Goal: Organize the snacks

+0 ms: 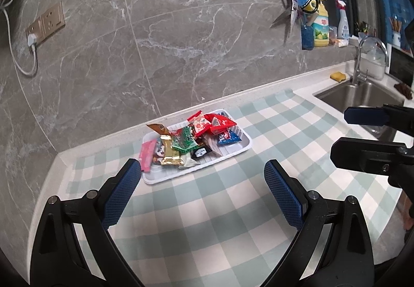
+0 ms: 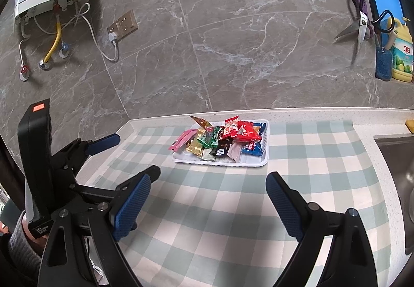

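The left hand-held gripper (image 1: 201,168) is hovering above the checked cloth (image 1: 233,209) on the worktop (image 1: 258,88), its blue pads spread wide apart and gripping nothing. The right hand-held gripper (image 2: 208,183) is hanging likewise over the cloth, jaws wide and empty. Just beyond both, the white tray (image 2: 266,142) is sitting on the cloth near the marble wall, piled with snack packets (image 2: 222,139) in red, green, gold, pink and blue. A sink (image 1: 362,95) is lying well off to the right.
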A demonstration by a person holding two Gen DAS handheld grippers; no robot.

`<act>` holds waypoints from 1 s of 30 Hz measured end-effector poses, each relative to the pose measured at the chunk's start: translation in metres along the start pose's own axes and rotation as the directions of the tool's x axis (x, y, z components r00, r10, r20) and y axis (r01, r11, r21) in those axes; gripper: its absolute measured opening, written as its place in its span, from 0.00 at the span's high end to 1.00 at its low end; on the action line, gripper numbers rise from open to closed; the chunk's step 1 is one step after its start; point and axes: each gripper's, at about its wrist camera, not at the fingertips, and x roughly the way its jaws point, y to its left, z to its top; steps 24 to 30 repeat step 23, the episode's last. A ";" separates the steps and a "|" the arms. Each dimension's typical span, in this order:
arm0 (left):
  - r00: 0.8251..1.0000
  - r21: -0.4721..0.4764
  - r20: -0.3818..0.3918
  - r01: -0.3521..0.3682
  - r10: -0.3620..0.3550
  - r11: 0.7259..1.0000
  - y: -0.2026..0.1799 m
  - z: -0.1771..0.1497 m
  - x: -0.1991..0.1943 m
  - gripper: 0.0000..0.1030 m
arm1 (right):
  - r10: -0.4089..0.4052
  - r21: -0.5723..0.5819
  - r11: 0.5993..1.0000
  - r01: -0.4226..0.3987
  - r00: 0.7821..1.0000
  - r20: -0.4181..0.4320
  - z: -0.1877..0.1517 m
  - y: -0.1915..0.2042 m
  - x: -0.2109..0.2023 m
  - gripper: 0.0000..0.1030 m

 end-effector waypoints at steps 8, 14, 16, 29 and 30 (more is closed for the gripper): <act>1.000 -0.020 0.014 -0.025 0.026 0.999 0.002 -0.009 0.000 0.06 | 0.001 0.002 1.000 -0.001 1.000 -0.004 -0.003 0.006 -0.003 0.10; 0.999 -0.008 -0.015 -0.045 0.045 0.999 0.001 -0.012 -0.002 0.06 | 0.002 0.011 1.000 -0.001 1.000 -0.009 -0.005 0.007 -0.002 0.10; 0.999 -0.004 -0.020 -0.046 0.046 0.999 0.001 -0.013 -0.002 0.06 | 0.001 0.012 1.000 -0.001 1.000 -0.010 -0.006 0.007 -0.002 0.10; 0.997 -0.004 -0.054 -0.050 0.050 0.999 0.002 -0.020 0.002 0.07 | 0.007 0.027 1.000 -0.007 1.000 -0.019 -0.011 0.007 0.000 0.04; 0.997 -0.004 -0.054 -0.050 0.050 0.999 0.002 -0.020 0.002 0.07 | 0.007 0.027 1.000 -0.007 1.000 -0.019 -0.011 0.007 0.000 0.04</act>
